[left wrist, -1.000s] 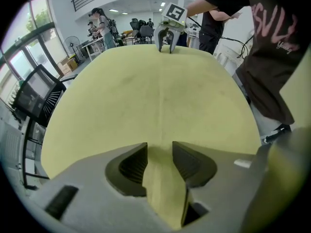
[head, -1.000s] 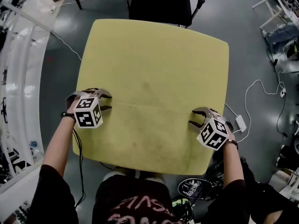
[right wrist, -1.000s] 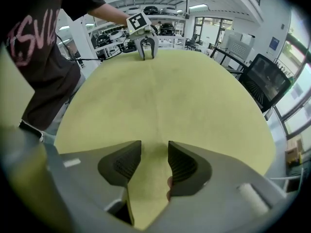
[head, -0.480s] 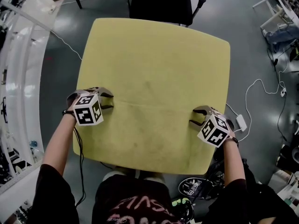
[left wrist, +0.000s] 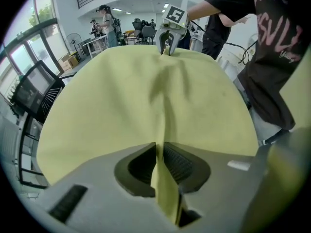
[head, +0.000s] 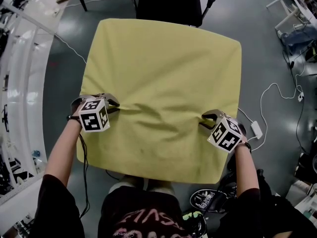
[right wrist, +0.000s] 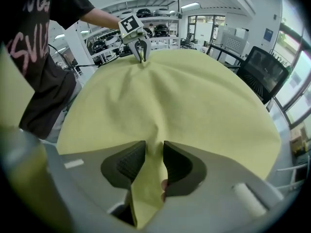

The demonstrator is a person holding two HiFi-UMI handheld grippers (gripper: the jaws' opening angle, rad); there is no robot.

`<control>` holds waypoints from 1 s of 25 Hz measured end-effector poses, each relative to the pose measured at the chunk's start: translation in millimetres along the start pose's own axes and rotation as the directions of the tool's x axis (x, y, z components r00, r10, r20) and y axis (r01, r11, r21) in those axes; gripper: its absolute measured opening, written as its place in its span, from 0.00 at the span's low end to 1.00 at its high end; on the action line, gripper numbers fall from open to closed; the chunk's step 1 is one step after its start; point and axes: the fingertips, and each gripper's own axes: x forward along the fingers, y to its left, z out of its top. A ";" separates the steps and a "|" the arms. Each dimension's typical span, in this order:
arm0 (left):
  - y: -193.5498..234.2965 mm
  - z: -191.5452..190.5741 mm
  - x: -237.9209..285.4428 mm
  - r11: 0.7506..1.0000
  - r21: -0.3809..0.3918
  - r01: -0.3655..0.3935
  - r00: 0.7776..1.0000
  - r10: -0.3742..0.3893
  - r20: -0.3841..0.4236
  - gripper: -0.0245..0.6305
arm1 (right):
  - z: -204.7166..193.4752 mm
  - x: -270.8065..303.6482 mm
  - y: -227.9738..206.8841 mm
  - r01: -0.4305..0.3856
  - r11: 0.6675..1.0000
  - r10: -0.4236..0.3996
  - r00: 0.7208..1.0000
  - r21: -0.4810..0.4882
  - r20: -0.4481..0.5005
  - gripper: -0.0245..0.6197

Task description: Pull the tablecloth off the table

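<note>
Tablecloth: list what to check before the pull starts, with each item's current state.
1. Left gripper grip: ok. Its jaws have just been closing and pinch a thin fold of the tablecloth.
2. Right gripper grip: ok. Its jaws have just been closing, and a thicker bunch of cloth fills the gap between them.
3. Cloth top free of objects: ok. Nothing stands on it in the head view.
4. Both grips level with each other: ok. A wrinkle runs straight from one to the other.
5. Black chair off the far hem: cannot tell. It sits right against that side.
</note>
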 end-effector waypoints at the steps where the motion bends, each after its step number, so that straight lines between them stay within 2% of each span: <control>1: -0.9 0.0 0.0 1.000 -0.006 -0.008 1.000 0.008 -0.002 0.11 | 0.1 -0.3 0.6 0.004 1.000 -0.004 1.000 0.004 0.008 0.23; 4: -2.4 -0.3 0.6 0.999 -0.029 -0.036 0.999 0.036 -0.007 0.05 | 0.4 -0.5 3.6 0.008 1.000 -0.008 1.000 0.000 0.013 0.18; 9: -0.5 4.7 2.4 0.987 -0.125 -0.099 0.995 0.098 -0.011 0.05 | -5.7 -2.6 5.1 0.035 0.999 -0.034 0.999 -0.014 0.032 0.07; 15: -14.8 0.4 -6.3 0.963 -0.236 -0.132 0.990 0.139 0.012 0.05 | -10.3 -8.0 16.5 0.083 0.995 -0.082 0.996 -0.060 0.019 0.06; 19: -24.9 3.8 -18.2 0.956 -0.249 -0.153 0.985 0.168 0.041 0.05 | -10.0 -19.3 26.6 0.123 0.991 -0.120 0.991 -0.045 0.050 0.06; 25: -40.8 7.4 -33.0 0.941 -0.264 -0.212 0.964 0.246 0.101 0.05 | -7.0 -32.6 37.8 0.206 0.978 -0.204 0.977 -0.018 0.061 0.06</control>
